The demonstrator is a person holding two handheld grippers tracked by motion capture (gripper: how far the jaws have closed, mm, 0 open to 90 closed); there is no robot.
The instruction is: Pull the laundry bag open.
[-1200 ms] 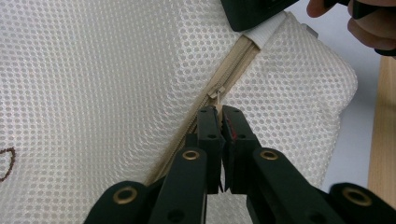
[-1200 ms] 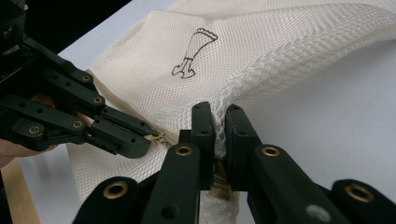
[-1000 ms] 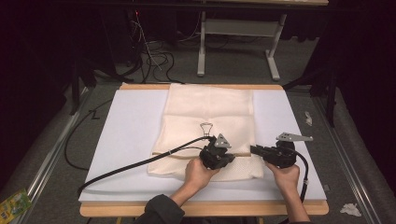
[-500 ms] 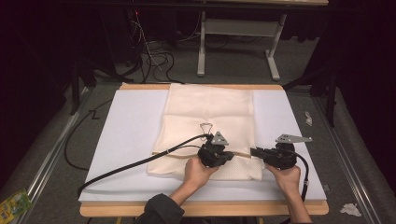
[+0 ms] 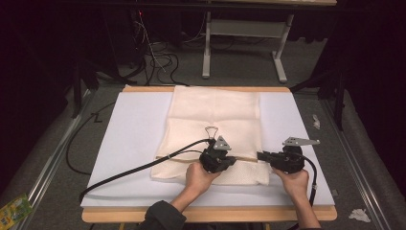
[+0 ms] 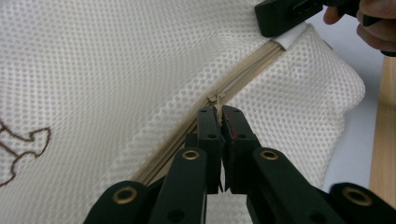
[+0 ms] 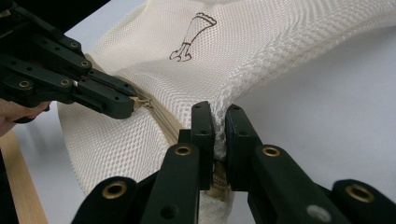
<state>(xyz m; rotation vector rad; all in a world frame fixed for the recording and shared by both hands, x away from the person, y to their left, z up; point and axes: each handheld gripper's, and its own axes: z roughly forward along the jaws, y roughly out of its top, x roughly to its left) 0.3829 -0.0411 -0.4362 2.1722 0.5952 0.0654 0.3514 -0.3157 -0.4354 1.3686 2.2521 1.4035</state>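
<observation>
We find no readable words, numbers or brand marks; the cream mesh laundry bag (image 5: 215,124) bears just a brown outline drawing (image 7: 194,35), wordless.

On the table (image 5: 124,143) lies one cream mesh laundry bag (image 5: 215,115) with one zipper (image 6: 187,126) and one zipper pull (image 6: 216,100). There are two black grippers, the left gripper (image 5: 233,162) and the right gripper (image 5: 261,155), each held by one hand and each with one cable. On the floor I count two crumpled paper scraps, one (image 5: 358,215) and another (image 5: 316,121), and one green packet (image 5: 13,211).
</observation>
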